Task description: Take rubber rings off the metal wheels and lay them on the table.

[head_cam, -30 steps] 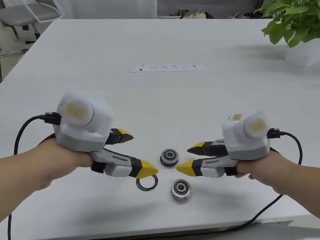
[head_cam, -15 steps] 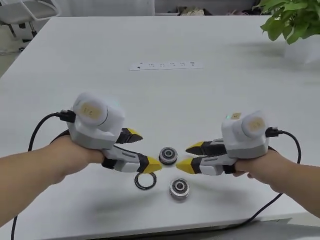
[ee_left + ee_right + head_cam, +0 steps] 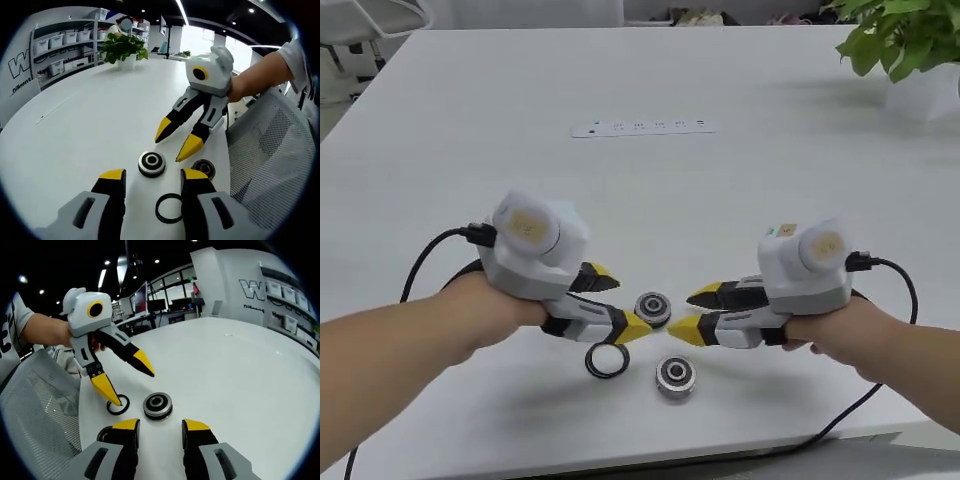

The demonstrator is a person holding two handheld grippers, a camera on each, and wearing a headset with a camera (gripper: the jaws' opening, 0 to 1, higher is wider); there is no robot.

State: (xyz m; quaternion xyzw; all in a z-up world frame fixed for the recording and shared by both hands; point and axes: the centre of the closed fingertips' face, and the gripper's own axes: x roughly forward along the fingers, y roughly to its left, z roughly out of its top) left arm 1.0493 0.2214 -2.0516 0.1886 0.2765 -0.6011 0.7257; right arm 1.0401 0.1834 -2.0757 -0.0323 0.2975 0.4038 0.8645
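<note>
Ring [image 3: 607, 360]: on table [image 3: 470, 130], by left tool [image 3: 624, 302].
Wheel [image 3: 653, 309]: between tools.
Right tool [image 3: 687, 312]: gaping, empty; left likewise.
Far: strip [image 3: 638, 127].

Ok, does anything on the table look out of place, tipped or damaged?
Nothing stands out. One rubber ring lies flat and loose on the table near the open left gripper, as the task wants. The far wheel and the near wheel lie flat, apart, with no damage visible. The right gripper is open too.
</note>
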